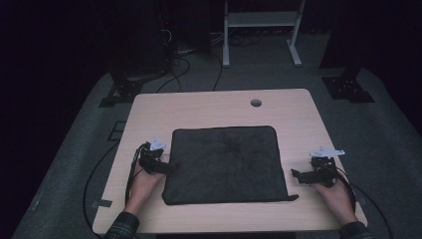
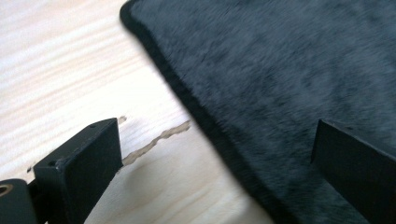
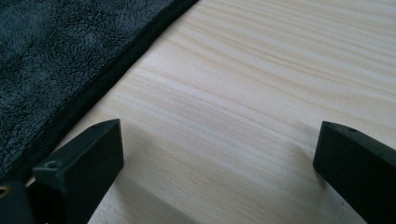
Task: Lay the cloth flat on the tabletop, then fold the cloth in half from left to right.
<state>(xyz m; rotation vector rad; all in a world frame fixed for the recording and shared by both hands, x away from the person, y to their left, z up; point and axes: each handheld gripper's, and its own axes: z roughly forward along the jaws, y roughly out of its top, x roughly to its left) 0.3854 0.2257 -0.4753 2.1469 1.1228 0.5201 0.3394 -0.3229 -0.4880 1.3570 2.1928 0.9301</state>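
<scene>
While both grippers stand with jaws spread wide and nothing between the pads, the dark towel (image 1: 225, 165) lies flat on the middle of the wooden table (image 1: 209, 107), ungripped.

Left gripper (image 1: 160, 167): at the towel's left edge, near its near-left corner. In the left gripper view one jaw hangs over the towel (image 2: 289, 84) and the other over bare wood, so the bound hem runs between them. Nothing is pinched.

Right gripper (image 1: 300, 175): just off the towel's right edge, near its near-right corner. In the right gripper view both jaws stand over bare table (image 3: 261, 93), with the towel's hem (image 3: 93, 88) off to one side.

Risks, as judged:
- The right jaws would close on air or scrape the wood, because the hem is not between them.
- The left jaws straddle the hem from above; closing without one jaw getting under it would likely bunch or skid the pile rather than catch it.
- A one-sided grip would drag the towel askew.
- The loose tab at the towel's near-right corner (image 1: 292, 197) could snag.
</scene>
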